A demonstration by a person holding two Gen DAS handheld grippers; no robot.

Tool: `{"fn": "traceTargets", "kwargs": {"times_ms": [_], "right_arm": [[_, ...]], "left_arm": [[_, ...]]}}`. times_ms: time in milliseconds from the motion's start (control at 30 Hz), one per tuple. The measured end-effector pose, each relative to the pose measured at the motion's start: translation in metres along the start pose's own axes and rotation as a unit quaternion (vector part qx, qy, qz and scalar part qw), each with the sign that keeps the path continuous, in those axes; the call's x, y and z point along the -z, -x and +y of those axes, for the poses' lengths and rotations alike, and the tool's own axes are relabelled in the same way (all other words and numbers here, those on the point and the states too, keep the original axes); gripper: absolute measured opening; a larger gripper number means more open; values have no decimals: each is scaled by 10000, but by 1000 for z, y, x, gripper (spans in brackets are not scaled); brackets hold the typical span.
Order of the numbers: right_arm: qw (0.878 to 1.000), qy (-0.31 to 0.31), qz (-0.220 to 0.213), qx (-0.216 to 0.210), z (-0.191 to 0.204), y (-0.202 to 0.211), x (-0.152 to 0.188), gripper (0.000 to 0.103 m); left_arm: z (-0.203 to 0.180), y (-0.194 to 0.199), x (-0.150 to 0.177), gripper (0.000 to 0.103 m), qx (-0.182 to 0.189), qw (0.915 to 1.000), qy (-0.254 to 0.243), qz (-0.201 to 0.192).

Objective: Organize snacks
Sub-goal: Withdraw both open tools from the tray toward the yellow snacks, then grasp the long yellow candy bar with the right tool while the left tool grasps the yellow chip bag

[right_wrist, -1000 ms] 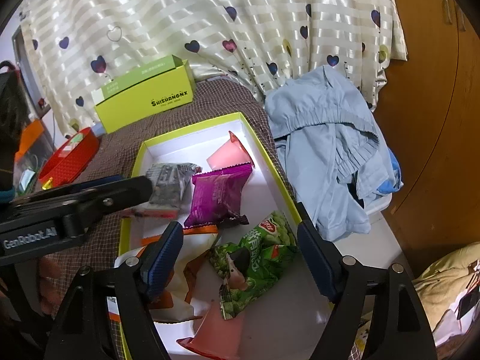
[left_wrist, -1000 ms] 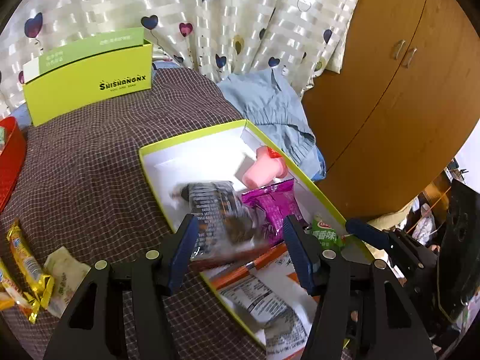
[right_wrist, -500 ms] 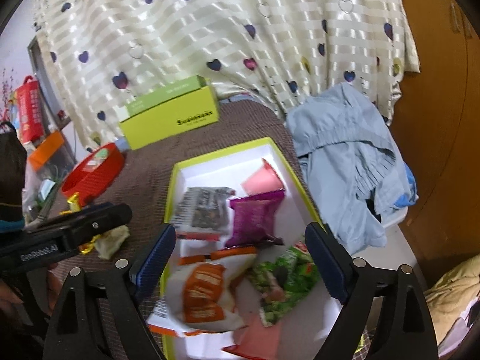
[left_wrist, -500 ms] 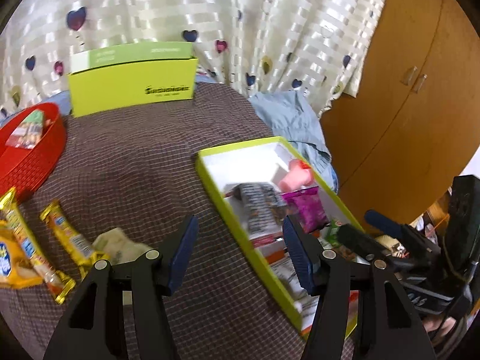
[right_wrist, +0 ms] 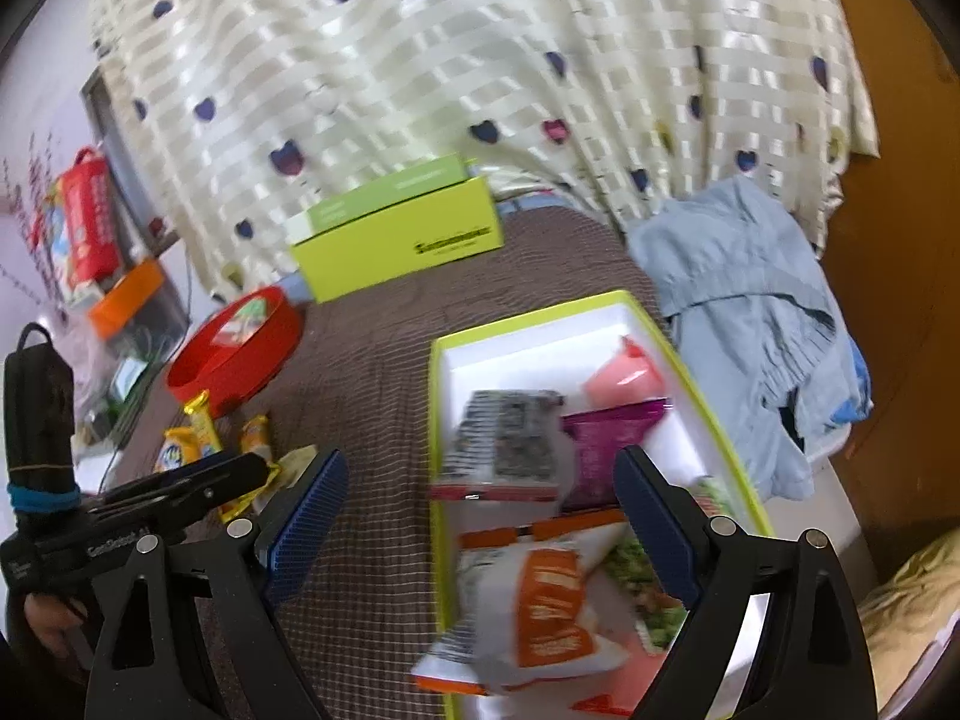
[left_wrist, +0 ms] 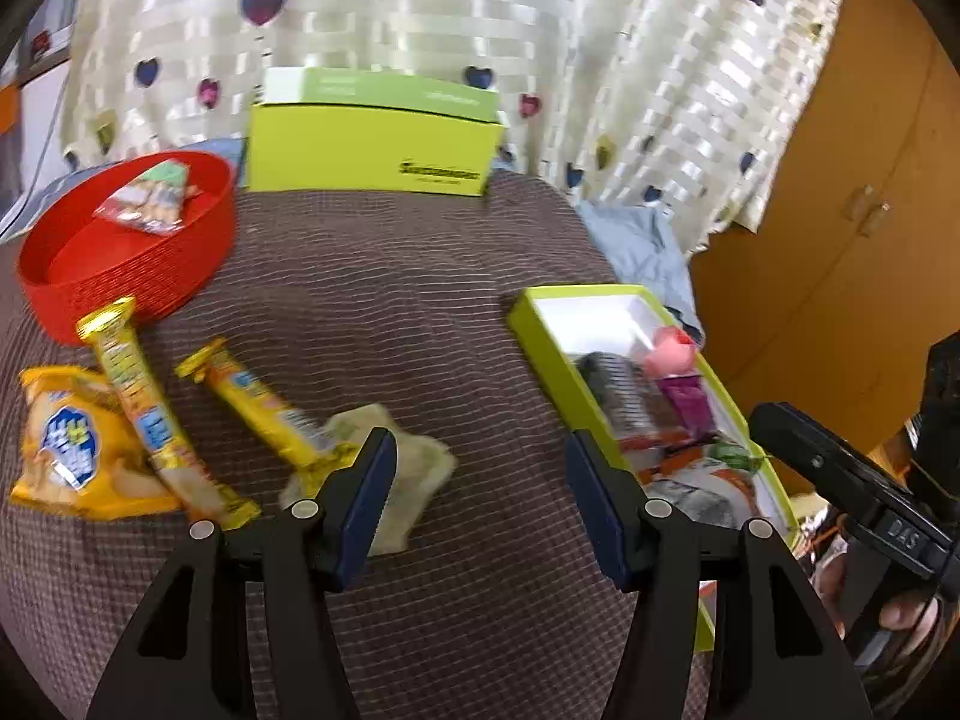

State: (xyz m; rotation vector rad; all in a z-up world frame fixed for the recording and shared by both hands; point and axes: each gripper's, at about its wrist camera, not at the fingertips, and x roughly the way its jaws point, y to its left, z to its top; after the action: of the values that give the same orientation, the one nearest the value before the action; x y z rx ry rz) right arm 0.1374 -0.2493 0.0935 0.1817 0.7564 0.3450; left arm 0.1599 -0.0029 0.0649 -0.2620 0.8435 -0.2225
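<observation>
Snacks: shallow lime-green cardboard tray [right_wrist: 708, 372] is filling up. Left tool [left_wrist: 480, 474] gapes empty near a pale crumpled packet [left_wrist: 414, 462] on the tabletop, likely next; right tool [right_wrist: 480, 498], empty too, has just been opening wider.

The print on the lime box [left_wrist: 372, 147] is too smeared to read. In the open tray [right_wrist: 708, 402], the orange-and-white bag [right_wrist: 540, 606] covers most of the green packet [right_wrist: 654, 594], and motion blur wipes out every label. The pale wrapper [left_wrist: 414, 468] sits partly behind the left gripper's finger [left_wrist: 366, 498].
</observation>
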Motion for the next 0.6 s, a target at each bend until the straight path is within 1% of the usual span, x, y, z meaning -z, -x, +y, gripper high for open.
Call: {"fn": "traceTargets", "kwargs": {"times_ms": [167,267,400,600], "right_arm": [[9996,152,178,-153,26,-15,2,90],[9991,260,260,-232,42,-23,4,90],[9973,490,444,-329,64,-38,7,90],[9936,756,674,-498,92,-59,11,90]], "left_arm": [[21,7,2,60,-121,9998,164,-58],[39,13,3,60,-253,9991,332,-112],[67,21,7,60,-490,9966,634,-188],[96,33,12,60,-634,9936,876,-313]]}}
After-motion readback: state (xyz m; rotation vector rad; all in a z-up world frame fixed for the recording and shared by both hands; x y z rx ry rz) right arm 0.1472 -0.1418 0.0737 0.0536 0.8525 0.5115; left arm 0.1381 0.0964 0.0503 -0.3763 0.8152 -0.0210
